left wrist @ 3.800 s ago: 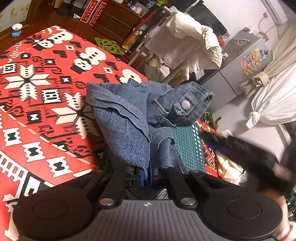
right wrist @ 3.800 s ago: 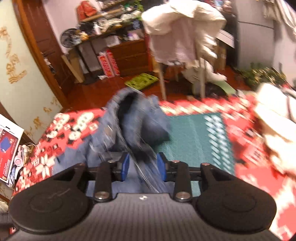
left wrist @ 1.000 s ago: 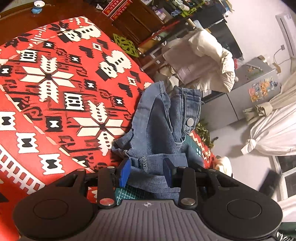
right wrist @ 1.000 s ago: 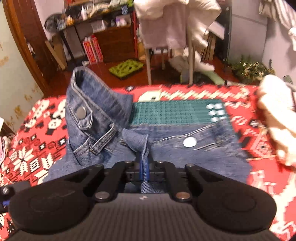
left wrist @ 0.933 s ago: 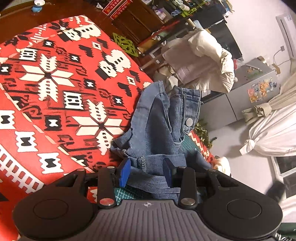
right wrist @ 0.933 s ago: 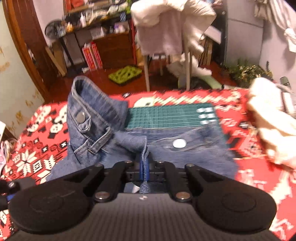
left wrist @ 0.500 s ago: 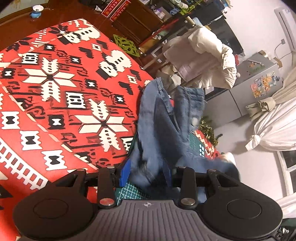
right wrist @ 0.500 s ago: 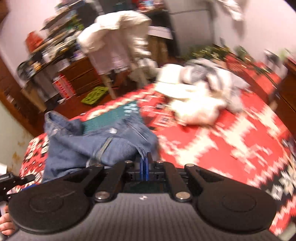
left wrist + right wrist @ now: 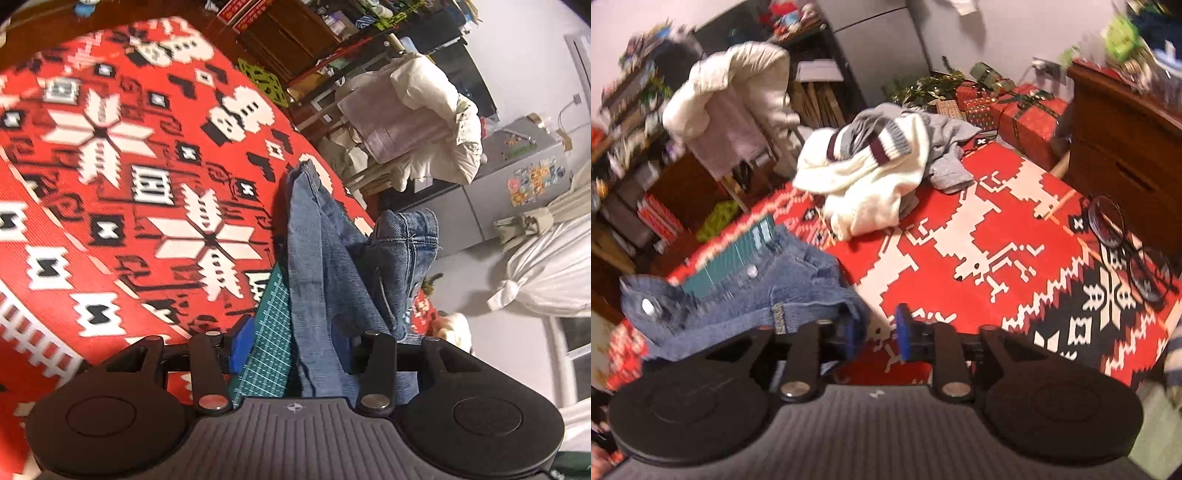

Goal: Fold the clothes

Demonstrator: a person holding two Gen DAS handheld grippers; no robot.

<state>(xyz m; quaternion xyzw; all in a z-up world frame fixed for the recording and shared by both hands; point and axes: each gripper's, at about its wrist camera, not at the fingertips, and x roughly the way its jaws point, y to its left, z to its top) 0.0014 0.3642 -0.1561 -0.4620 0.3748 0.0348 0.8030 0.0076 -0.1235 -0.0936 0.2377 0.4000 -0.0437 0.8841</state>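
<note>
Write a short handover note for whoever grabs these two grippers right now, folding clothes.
Left gripper: open, denim between its fingers but not pinched.
Right gripper: open, holding nothing, beside the denim's edge.
Denim garment: bunched over the green cutting mat on the red patterned cloth, not neatly folded.
White and grey clothes pile: untouched, further back.
Left: flatten and finish the denim, then the pile.

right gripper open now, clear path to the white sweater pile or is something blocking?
Probably yes. The right gripper is open and holds nothing; the denim garment lies off to its left. Between it and the white sweater pile only bare red patterned cloth shows, so nothing seems to block it.
</note>
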